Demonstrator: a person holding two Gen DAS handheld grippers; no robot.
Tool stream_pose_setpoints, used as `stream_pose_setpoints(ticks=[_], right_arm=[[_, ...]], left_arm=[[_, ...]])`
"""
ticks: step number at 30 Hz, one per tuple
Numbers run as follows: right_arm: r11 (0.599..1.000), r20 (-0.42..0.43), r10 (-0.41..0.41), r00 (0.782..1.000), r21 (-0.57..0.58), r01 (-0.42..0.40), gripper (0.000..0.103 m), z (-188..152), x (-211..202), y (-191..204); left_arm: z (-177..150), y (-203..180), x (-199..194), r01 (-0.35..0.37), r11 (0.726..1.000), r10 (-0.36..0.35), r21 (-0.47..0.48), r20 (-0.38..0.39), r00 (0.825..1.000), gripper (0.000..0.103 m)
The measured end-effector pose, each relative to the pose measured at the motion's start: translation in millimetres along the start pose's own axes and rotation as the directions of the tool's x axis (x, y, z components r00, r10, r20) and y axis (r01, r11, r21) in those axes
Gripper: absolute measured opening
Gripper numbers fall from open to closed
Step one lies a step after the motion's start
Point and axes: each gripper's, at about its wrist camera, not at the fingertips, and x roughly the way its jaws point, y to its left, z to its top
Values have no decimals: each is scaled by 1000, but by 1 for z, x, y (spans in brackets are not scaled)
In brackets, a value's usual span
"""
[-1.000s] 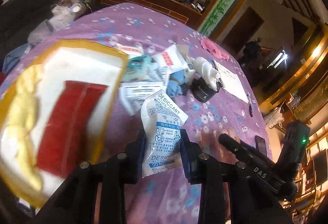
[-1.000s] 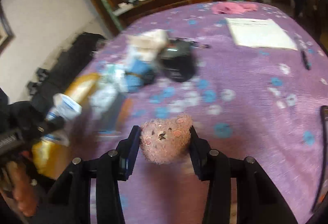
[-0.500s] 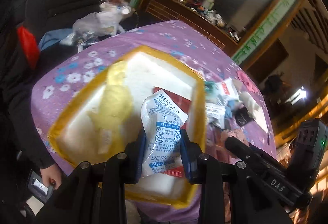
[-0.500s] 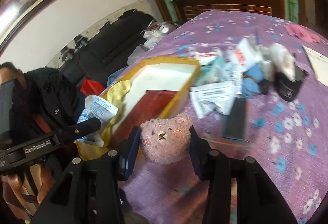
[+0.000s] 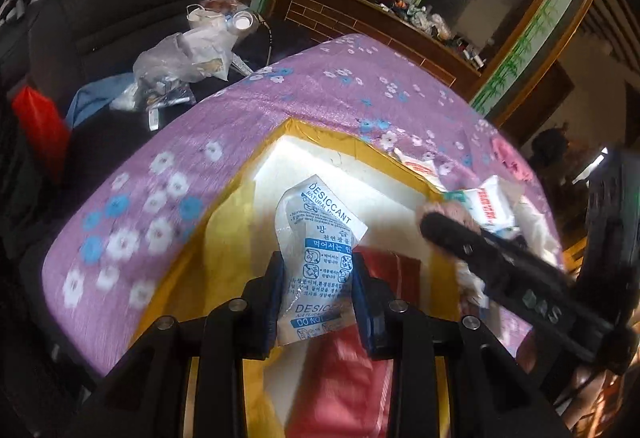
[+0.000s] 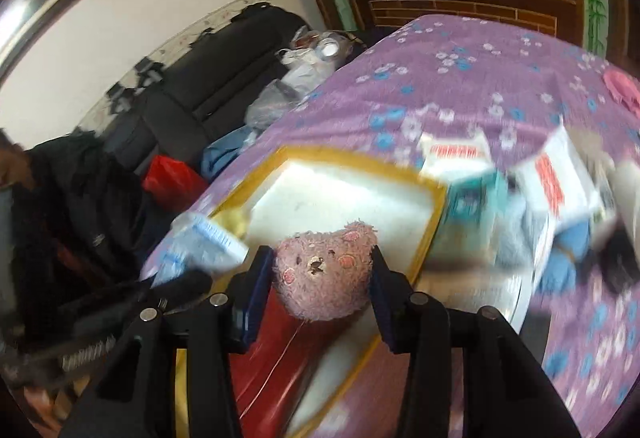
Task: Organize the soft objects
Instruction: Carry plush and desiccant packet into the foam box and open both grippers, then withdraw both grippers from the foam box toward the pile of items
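Over tray (image 5: 320,135), fingers (image 5: 276,302) pinching desiccant packet (image 5: 318,254)

The right claw (image 6: 323,280) is clamped on a pink plush bear head (image 6: 325,274) — its face, with two rosy cheeks and a dark nose, turned toward the camera. The toy hangs over a yellow-rimmed white foam box (image 6: 434,197) that lies on the counter under a purple flowered cloth (image 6: 472,77). A red packet (image 6: 276,354) lies in the box below the toy. At the lower left the left claw (image 6: 188,284) comes in, gripping a white-and-blue sachet (image 6: 204,248) over the box's near corner — blurred. Right of the box lies a blurred heap of white, teal and blue packets (image 6: 552,189). Beyond the counter stands a black sofa (image 6: 224,57) bearing plastic bags (image 6: 296,77).
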Motion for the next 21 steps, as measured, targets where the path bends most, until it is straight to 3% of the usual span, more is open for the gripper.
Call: stream_pose_setpoints(ticks=[4, 6, 9, 12, 14, 18, 21], right_arm=[[999, -13, 11, 1000, 31, -10, 49, 7, 26, -14], [1000, -11, 3, 1000, 25, -3, 56, 6, 33, -16], [1000, -4, 24, 1000, 11, -24, 70, 4, 32, -15], [1000, 38, -3, 999, -17, 4, 86, 2, 20, -9], [999, 53, -17, 998, -31, 19, 90, 1, 7, -7], [997, 56, 68, 996, -45, -66, 98, -12, -22, -12], [993, 50, 114, 992, -19, -113, 99, -30, -44, -25]], left_arm=[[4, -5, 25, -42, 998, 45, 49, -66, 997, 36], [4, -9, 24, -66, 995, 70, 75, -49, 996, 47], [3, -9, 21, -78, 994, 81, 71, -39, 996, 54], [-3, -7, 18, -105, 993, 107, 61, -31, 994, 56], [-10, -8, 10, -134, 990, 134, 41, -4, 991, 56], [-32, -21, -11, -100, 994, 99, 37, 33, 995, 56], [-51, -35, -24, -53, 997, 50, 54, 52, 997, 58]])
